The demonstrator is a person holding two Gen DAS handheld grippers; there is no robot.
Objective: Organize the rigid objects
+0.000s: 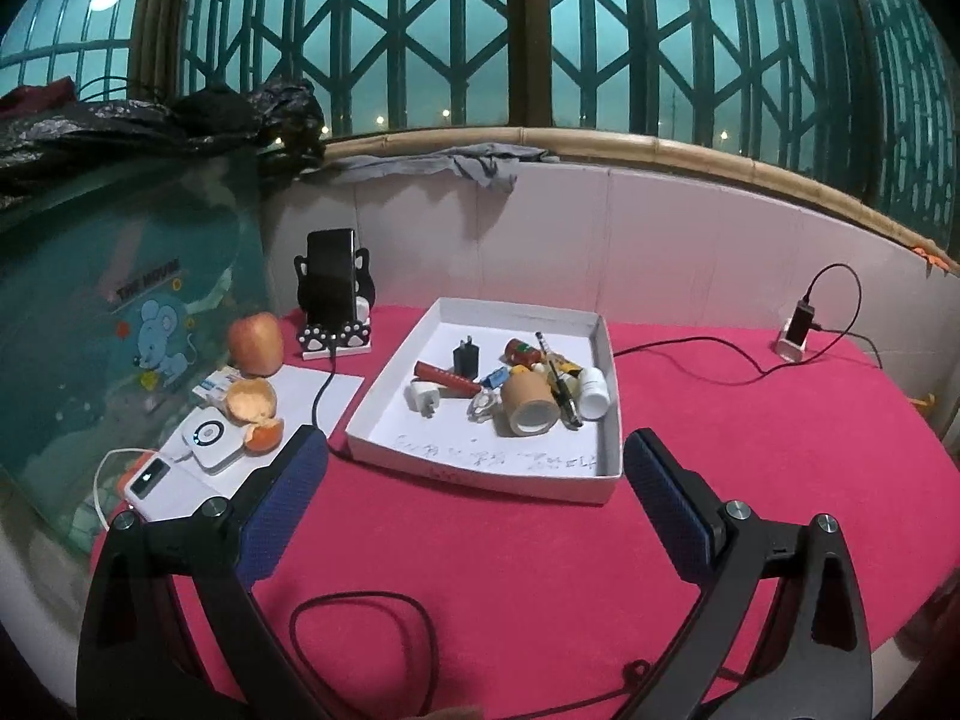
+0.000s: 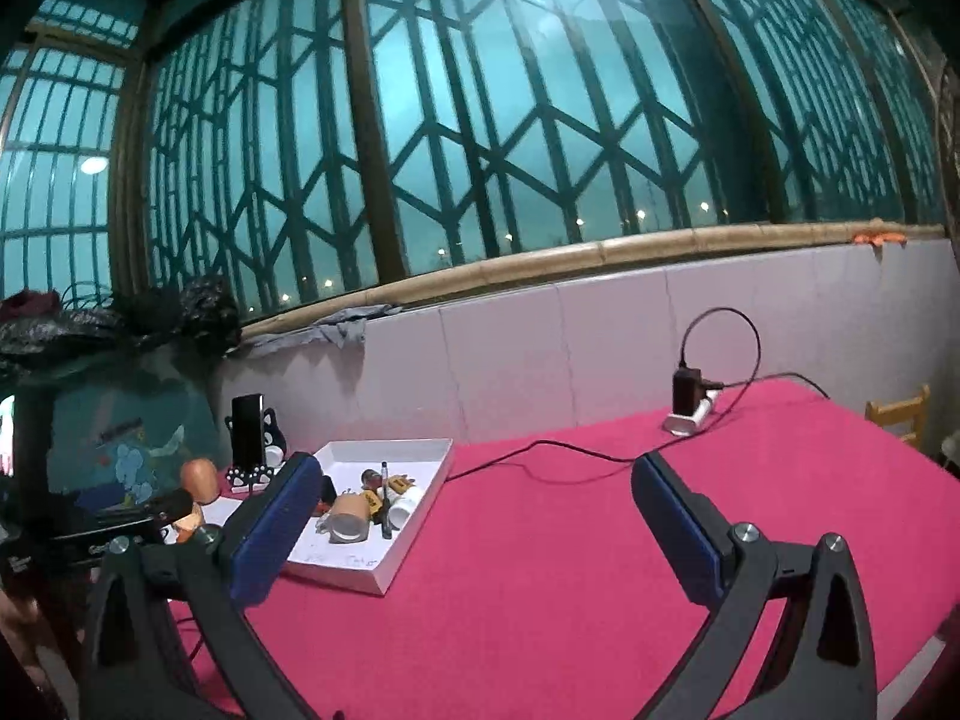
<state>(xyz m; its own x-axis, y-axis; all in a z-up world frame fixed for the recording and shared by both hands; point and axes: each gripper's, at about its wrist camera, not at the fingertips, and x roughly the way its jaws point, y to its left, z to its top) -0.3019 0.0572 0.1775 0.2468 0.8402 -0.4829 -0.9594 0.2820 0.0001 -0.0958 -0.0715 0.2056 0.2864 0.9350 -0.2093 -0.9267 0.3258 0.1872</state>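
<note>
A white cardboard tray (image 1: pixel 611 396) sits on the pink tablecloth and holds several small items: a brown tape roll (image 1: pixel 528 405), a white bottle (image 1: pixel 593 391), a black plug (image 1: pixel 465 357), a white plug (image 1: pixel 423 394), a red tube (image 1: pixel 447 376) and a pen (image 1: pixel 557 381). My left gripper (image 1: pixel 477 450) is open and empty, just in front of the tray's near wall. The tray also shows in the right wrist view (image 2: pixel 420 501), to the left. My right gripper (image 2: pixel 477 480) is open and empty above bare cloth, right of the tray.
A phone on a cat stand (image 1: pixel 333 306), an apple (image 1: pixel 256 343), orange peel (image 1: pixel 252 402) and white chargers (image 1: pixel 207 438) lie left of the tray. A black cable (image 1: pixel 690 360) runs to a small charger stand (image 1: pixel 795 330) at the back right. A cable loop (image 1: pixel 360 648) lies near me.
</note>
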